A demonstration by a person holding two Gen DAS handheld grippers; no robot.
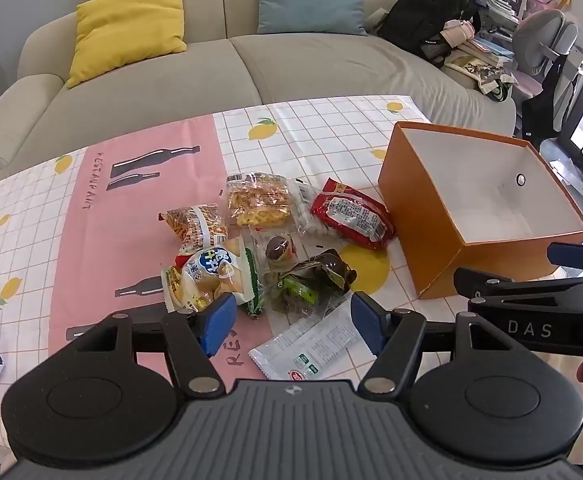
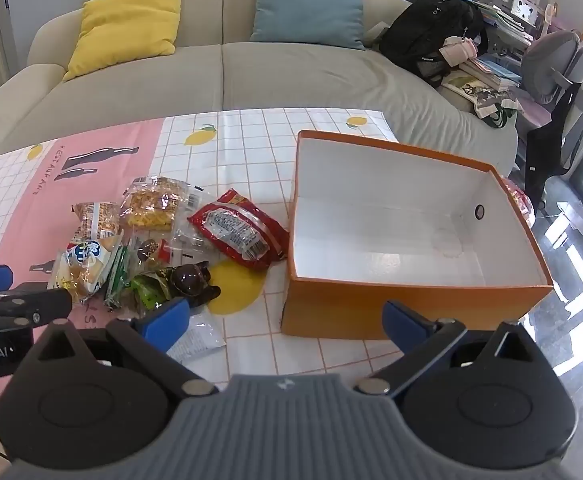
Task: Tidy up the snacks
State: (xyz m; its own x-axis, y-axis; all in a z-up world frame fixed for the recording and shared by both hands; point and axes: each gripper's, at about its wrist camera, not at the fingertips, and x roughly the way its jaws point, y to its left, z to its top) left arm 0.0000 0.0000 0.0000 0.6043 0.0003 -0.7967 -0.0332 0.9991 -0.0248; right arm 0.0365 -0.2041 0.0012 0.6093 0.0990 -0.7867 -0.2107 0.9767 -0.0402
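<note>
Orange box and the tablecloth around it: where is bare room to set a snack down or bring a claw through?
The orange box is empty inside. Bare cloth lies behind the snack pile toward the sofa, and on the pink band to its left. Crowded: the pile itself, with the red packet nearly against the box wall. Both claws, left and right, are open.

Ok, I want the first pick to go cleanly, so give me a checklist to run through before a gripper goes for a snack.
1. Orange box open and empty: ok.
2. Left gripper jaws open, holding nothing: ok.
3. Right gripper jaws open, holding nothing: ok.
4. Snacks lie apart for a single grab: not ok, the pile overlaps.
5. Red packet nearest the box, lying on top: ok.
6. White sachet free of other packs: cannot tell.
</note>
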